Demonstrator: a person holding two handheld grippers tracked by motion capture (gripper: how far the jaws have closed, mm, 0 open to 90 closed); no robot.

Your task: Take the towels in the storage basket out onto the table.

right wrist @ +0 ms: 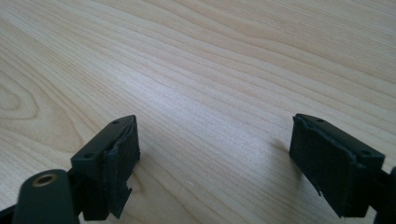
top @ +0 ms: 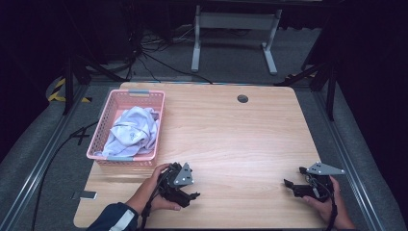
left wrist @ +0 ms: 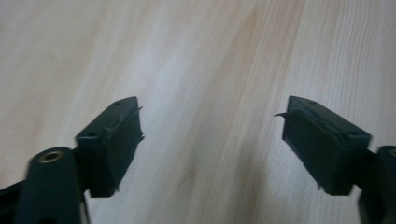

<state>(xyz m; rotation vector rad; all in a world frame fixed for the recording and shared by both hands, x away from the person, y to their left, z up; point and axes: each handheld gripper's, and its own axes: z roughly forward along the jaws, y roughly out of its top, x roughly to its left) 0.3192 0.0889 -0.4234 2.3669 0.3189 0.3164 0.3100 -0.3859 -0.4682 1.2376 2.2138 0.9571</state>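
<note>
A pink plastic basket point(top: 98, 136) stands at the left side of the wooden table point(top: 231, 139), and a crumpled white cloth point(top: 132, 130) lies inside it. My left gripper point(top: 188, 195) point(left wrist: 210, 114) rests low over the table's front left, just in front of the basket. Its jaws stand wide apart over bare wood. My right gripper point(top: 294, 176) point(right wrist: 215, 122) sits near the front right corner, open, with nothing between its black pads point(right wrist: 119, 154). A hand holds each gripper.
A round cable hole point(top: 243, 98) marks the table's far side. Beyond the table stand white desk legs point(top: 235, 38) and loose cables on grey floor. Dark stands flank both sides. A small grey item point(top: 86, 195) lies on the floor at the front left.
</note>
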